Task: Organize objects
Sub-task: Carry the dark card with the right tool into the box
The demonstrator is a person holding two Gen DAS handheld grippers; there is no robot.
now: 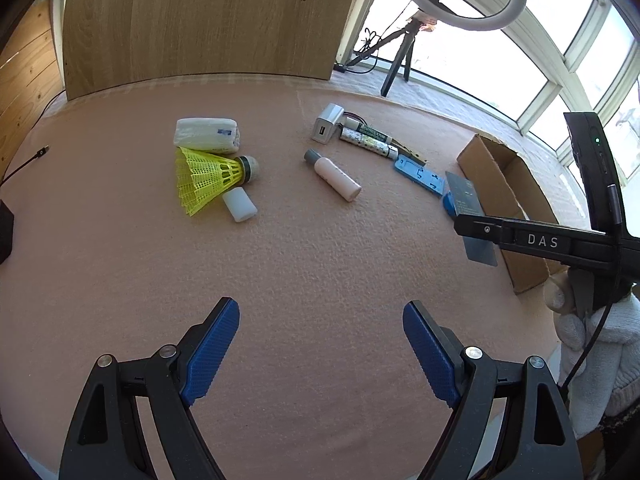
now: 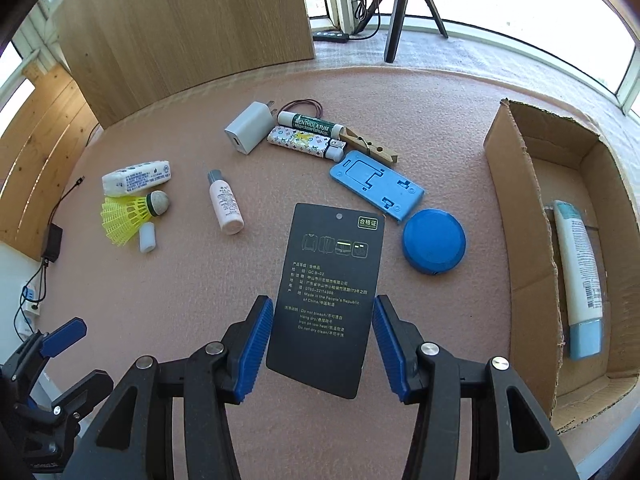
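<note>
A: Status on the black garment tag (image 2: 326, 300)?

B: Clamped edge-on between the pads of the right gripper (image 2: 323, 344), clear of the pink mat (image 2: 160, 320). Printed side faces the cam.

A: Surroundings, rel. to that claw?

B: Just ahead-right of the tips: round blue case (image 2: 434, 241), then blue plastic plate (image 2: 377, 185). Further ahead: wooden clothespin (image 2: 370, 145), patterned lighter (image 2: 306, 142), Mentholatum stick (image 2: 310, 122), white USB charger (image 2: 249, 128). Ahead-left: small pink bottle (image 2: 226, 208); beyond it yellow shuttlecock (image 2: 132, 214), white cap (image 2: 147, 239), tissue pack (image 2: 136, 177). Far right: cardboard box (image 2: 520, 240) w/ a cream tube (image 2: 578, 276) inside.

A: Other claw?

B: Left gripper (image 1: 321, 352) is spread wide, nothing between the pads, over bare mat. Gloved hand (image 1: 592, 344) on its right side.
</note>
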